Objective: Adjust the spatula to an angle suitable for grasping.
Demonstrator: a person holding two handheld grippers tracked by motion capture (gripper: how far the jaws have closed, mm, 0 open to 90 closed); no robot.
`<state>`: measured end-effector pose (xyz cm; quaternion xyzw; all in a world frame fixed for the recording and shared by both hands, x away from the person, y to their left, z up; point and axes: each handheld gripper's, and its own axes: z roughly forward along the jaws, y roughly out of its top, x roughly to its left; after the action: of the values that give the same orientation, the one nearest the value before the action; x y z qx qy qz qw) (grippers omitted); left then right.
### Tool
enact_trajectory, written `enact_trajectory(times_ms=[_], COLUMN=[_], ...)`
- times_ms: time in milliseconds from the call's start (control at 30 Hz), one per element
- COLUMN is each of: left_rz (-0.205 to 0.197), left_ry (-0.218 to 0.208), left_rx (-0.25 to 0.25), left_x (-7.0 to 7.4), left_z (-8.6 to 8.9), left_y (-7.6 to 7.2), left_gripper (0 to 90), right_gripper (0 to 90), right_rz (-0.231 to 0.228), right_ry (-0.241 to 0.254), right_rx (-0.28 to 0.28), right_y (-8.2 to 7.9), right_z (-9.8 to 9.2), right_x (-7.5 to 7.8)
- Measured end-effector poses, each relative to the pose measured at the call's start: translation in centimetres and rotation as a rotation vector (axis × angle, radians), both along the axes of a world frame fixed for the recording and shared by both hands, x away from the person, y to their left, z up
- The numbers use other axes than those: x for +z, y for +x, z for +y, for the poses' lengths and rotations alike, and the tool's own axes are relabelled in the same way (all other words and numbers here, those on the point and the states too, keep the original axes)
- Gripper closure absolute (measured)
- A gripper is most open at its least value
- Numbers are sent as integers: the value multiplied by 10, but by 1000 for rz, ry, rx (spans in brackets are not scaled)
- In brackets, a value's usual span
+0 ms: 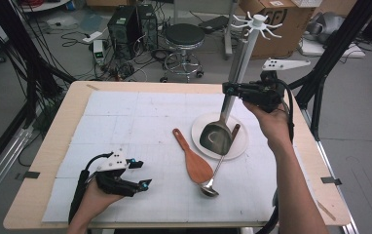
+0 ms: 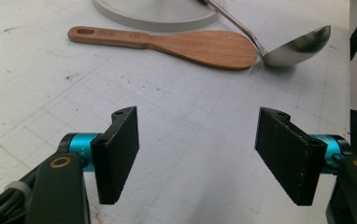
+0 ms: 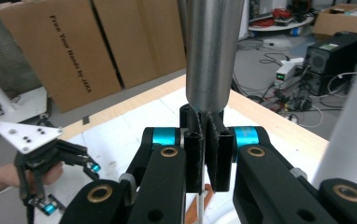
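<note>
My right gripper (image 1: 229, 89) (image 3: 208, 140) is shut on the neck of a steel turner's handle (image 3: 209, 51). The turner hangs nearly upright, and its blade (image 1: 216, 136) is just over the round white base (image 1: 240, 144) of a hook rack. The rack's pole (image 1: 245, 48) rises right behind the gripper to white hooks (image 1: 258, 22). On the mat in front of the base lie a wooden spatula (image 1: 192, 158) (image 2: 167, 43) and a steel ladle (image 1: 212, 183) (image 2: 296, 45). My left gripper (image 1: 142, 174) (image 2: 200, 140) rests low at the near left, open, with nothing between its jaws.
A white gridded mat (image 1: 125, 122) covers the wooden table (image 1: 62, 117). Behind the table stand a black stool (image 1: 184, 36), computer boxes (image 1: 130, 24) and cardboard boxes (image 1: 281, 24). Black frame struts (image 1: 330, 53) rise at the right.
</note>
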<state>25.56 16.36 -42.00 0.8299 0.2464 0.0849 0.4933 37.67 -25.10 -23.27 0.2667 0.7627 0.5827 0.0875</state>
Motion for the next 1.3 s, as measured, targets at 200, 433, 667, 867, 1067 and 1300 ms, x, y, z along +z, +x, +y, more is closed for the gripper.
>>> enact_trajectory(times_ms=[200, 433, 667, 867, 1067, 1300], left_rz=[-1, -1, -3, -2, -1, -1], left_ry=[-4, 2, 4, 9, 18, 24], left_rx=[4, 5, 5, 23, 43, 64], left_x=[0, -1, -1, -3, -4, -6], left_z=[0, 1, 2, 3, 7, 9], left_y=[0, 0, 0, 0, 1, 3], left_gripper=[310, 309, 308, 284, 264, 225], right_gripper=[868, 854, 774, 708, 646, 561], right_rz=[2, -9, -17, -24, -38, -33], right_ry=[-15, -21, 4, 11, 49, 84], right_rx=[-27, -38, -46, -46, -30, -22], right_y=[4, 4, 3, 3, 2, -2], right_z=[-1, 0, -3, -5, -7, -13], right_x=[-3, -4, -3, -3, -7, -8])
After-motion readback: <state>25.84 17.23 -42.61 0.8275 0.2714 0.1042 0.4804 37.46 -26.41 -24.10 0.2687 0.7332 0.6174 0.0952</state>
